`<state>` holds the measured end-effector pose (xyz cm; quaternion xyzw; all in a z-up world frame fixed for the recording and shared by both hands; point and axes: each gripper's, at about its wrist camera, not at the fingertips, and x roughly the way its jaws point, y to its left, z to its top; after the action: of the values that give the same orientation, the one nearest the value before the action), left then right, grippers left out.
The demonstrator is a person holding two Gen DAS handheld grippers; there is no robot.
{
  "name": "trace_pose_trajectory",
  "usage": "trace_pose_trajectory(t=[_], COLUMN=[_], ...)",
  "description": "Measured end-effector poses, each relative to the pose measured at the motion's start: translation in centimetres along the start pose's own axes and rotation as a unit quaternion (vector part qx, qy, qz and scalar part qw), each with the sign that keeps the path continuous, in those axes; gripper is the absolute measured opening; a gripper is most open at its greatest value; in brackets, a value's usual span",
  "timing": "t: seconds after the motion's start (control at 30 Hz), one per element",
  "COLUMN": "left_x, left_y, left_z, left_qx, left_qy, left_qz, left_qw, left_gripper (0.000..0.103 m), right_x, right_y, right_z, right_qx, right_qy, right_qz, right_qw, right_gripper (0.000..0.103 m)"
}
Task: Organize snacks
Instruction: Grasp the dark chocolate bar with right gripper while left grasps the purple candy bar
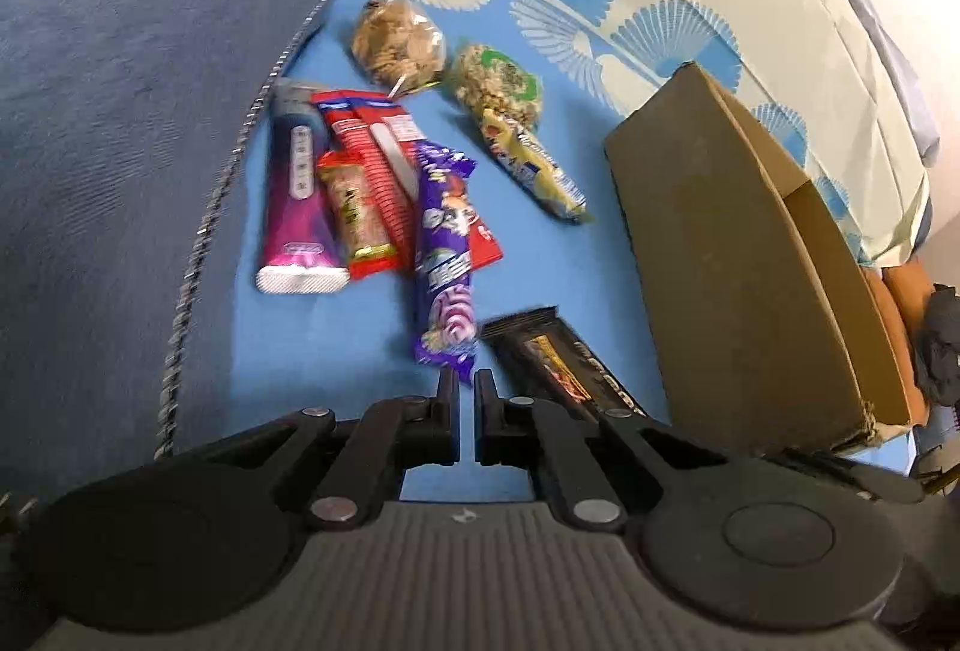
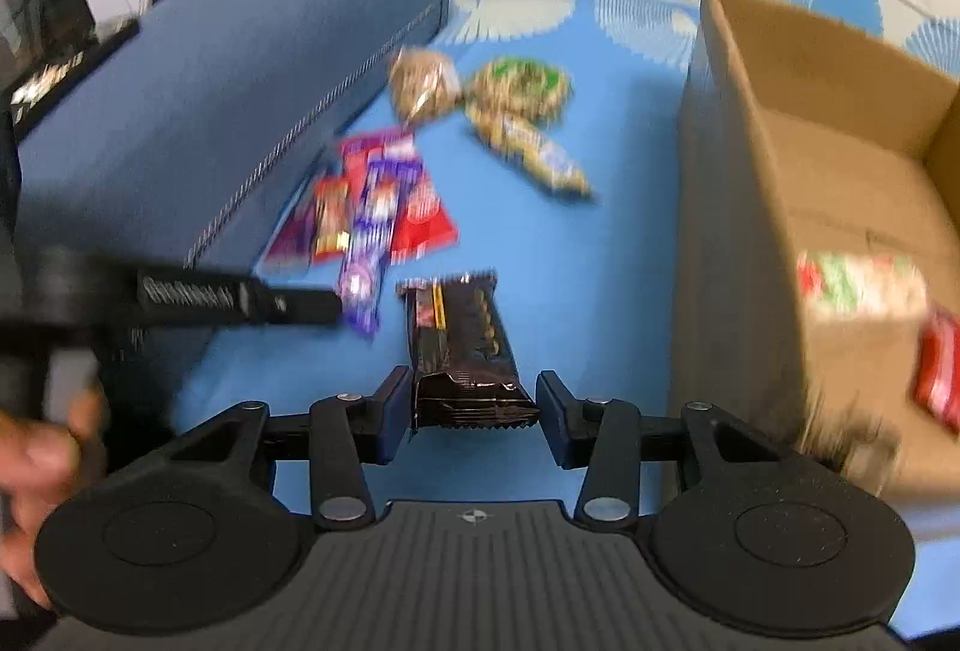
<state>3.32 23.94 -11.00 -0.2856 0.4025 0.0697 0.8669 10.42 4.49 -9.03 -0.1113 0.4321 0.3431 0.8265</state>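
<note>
A purple snack pack point(image 1: 444, 255) lies lengthwise on the blue sheet, and my left gripper point(image 1: 467, 381) is shut on its near end. From the right wrist view that gripper point(image 2: 324, 304) comes in from the left, against the same purple pack point(image 2: 369, 243). A dark brown snack pack point(image 2: 462, 345) sits between my right gripper's point(image 2: 474, 402) fingers, which are shut on its near end; it also shows as the dark pack point(image 1: 558, 363) in the left wrist view. An open cardboard box point(image 2: 780, 123) stands at the right, holding a red-and-green pack point(image 2: 858, 285) and a red pack point(image 2: 936, 369).
More snacks lie on the sheet: a pink pack point(image 1: 297, 195), red packs point(image 1: 384, 159), a small orange bar point(image 1: 354, 213), a yellow pack point(image 1: 534, 165) and two clear bags point(image 1: 399, 39). A blue cushion point(image 1: 150, 51) borders the left. A hand point(image 2: 36, 471) is at the lower left.
</note>
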Motion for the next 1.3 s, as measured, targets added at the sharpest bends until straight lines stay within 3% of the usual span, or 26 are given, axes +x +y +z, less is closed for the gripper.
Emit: trace_pose_trajectory(t=[0.1,0.17,0.23,0.3,0.37,0.43,0.5,0.83,0.87,0.93,0.97,1.1,1.3], left_x=[-0.5,-0.7,-0.9,-0.4,0.3,1.1,2.2,5.7,5.7,5.7,5.7,4.9,2.9], left_y=[0.1,-0.1,-0.7,-1.5,-2.1,-2.4,-2.7,-4.0,-4.1,-4.1,-4.0,-4.2,-3.8], left_z=[-0.4,-0.4,-0.4,-0.2,0.0,0.3,0.5,0.5,0.4,0.4,0.4,0.2,-0.1], left_qx=[-0.009,-0.011,-0.002,0.015,0.028,0.036,0.038,0.080,0.083,0.086,0.085,0.088,0.074], left_qy=[-0.012,-0.034,-0.059,-0.068,-0.076,-0.084,-0.088,-0.086,-0.086,-0.086,-0.084,-0.083,-0.024], left_qz=[-0.003,0.004,0.010,0.030,0.044,0.056,0.074,0.130,0.132,0.130,0.128,0.113,0.081], left_qw=[0.9999,0.9993,0.9982,0.9971,0.9958,0.9942,0.9926,0.9846,0.9840,0.9841,0.9845,0.9862,0.9937], left_gripper=[0.005,0.015,0.035,0.042,0.046,0.066,0.070,0.067,0.062,0.030,0.026,0.026,0.026], right_x=[0.9,1.2,1.2,1.2,1.5,1.9,2.3,3.8,3.8,3.8,3.8,3.2,2.7], right_y=[0.4,0.6,0.7,0.7,0.6,0.5,0.6,0.6,0.5,0.5,0.4,0.2,0.0], right_z=[-1.3,-2.0,-2.2,-2.4,-2.4,-2.3,-2.3,-2.1,-2.2,-2.2,-2.2,-2.4,-2.5], right_qx=[-0.014,-0.030,-0.045,-0.049,-0.049,-0.051,-0.052,-0.061,-0.060,-0.061,-0.062,-0.063,-0.052], right_qy=[0.017,0.024,0.015,0.002,-0.005,-0.009,-0.010,-0.005,-0.005,-0.007,-0.009,-0.017,-0.021], right_qz=[0.004,0.004,-0.004,-0.001,0.004,0.003,0.006,-0.005,-0.005,-0.005,-0.004,-0.003,-0.003], right_qw=[1.000,0.999,0.999,0.999,0.999,0.999,0.999,0.998,0.998,0.998,0.998,0.998,0.998], right_gripper=[0.047,0.050,0.060,0.069,0.073,0.073,0.074,0.075,0.075,0.073,0.068,0.043,0.042])
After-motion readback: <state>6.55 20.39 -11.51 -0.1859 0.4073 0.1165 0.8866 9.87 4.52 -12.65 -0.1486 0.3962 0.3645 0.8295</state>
